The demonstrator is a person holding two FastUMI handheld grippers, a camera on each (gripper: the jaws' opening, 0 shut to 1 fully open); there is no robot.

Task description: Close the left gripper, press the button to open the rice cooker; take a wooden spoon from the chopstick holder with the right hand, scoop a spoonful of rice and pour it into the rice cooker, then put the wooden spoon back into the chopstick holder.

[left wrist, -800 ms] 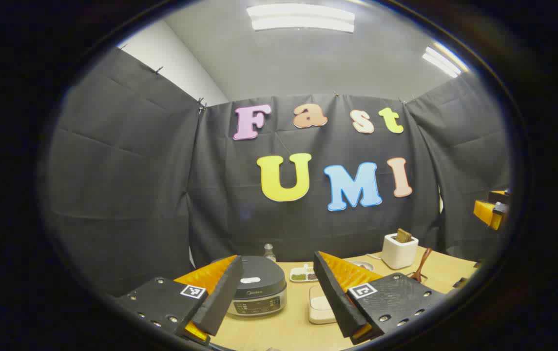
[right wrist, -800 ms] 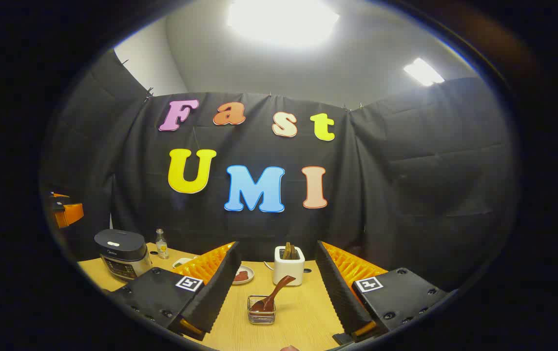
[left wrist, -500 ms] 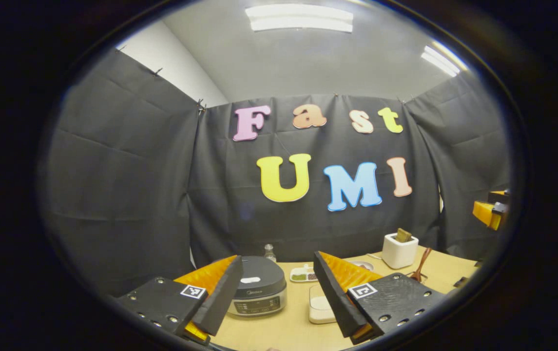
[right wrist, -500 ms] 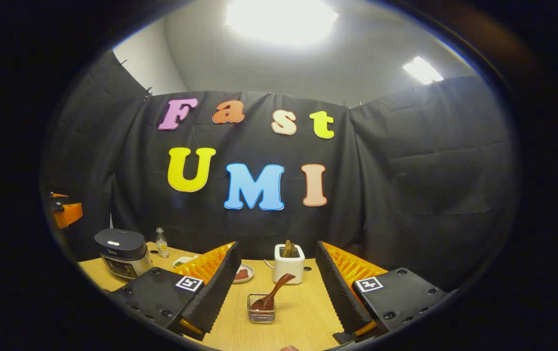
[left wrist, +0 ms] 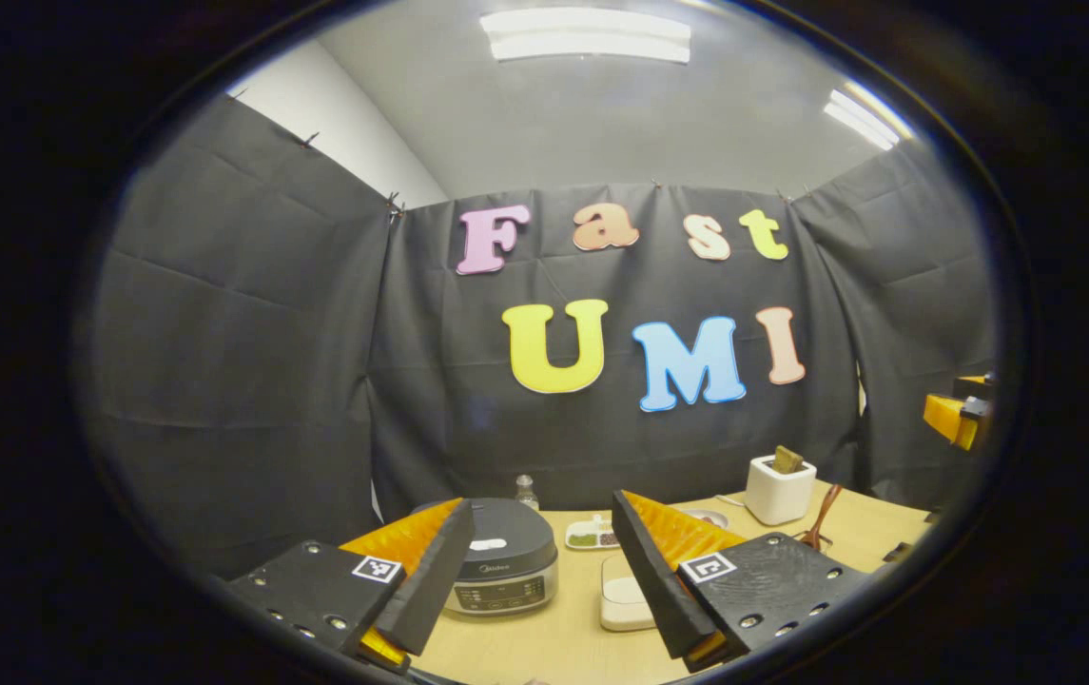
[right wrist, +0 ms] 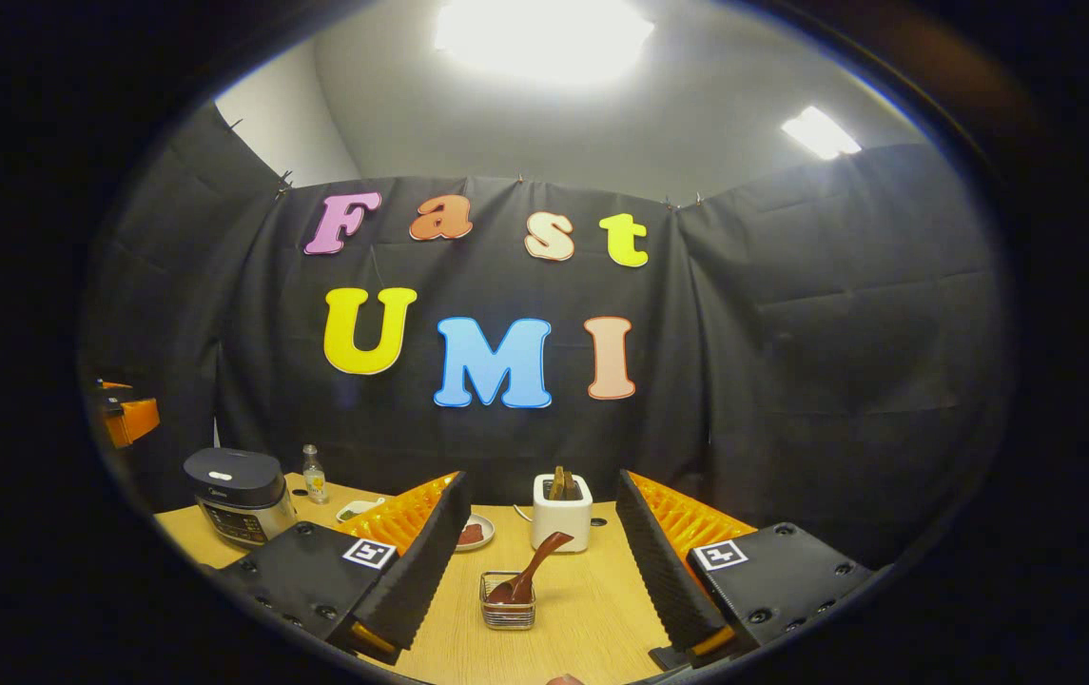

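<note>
The spoon (right wrist: 530, 576) is standing in the wire holder (right wrist: 507, 613), bowl down, its handle leaning toward 1 o'clock. The right gripper (right wrist: 539, 561) is hanging above it, jaws wide apart and holding nothing. The left gripper (left wrist: 539, 561), equally wide and holding nothing, is facing the closed cooker (left wrist: 506, 561) on the table (left wrist: 554, 637).

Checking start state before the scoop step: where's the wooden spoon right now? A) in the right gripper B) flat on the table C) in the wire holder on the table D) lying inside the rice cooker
C: in the right gripper view the wooden spoon stands tilted in the wire holder on the table, ahead of the open right gripper.
</note>
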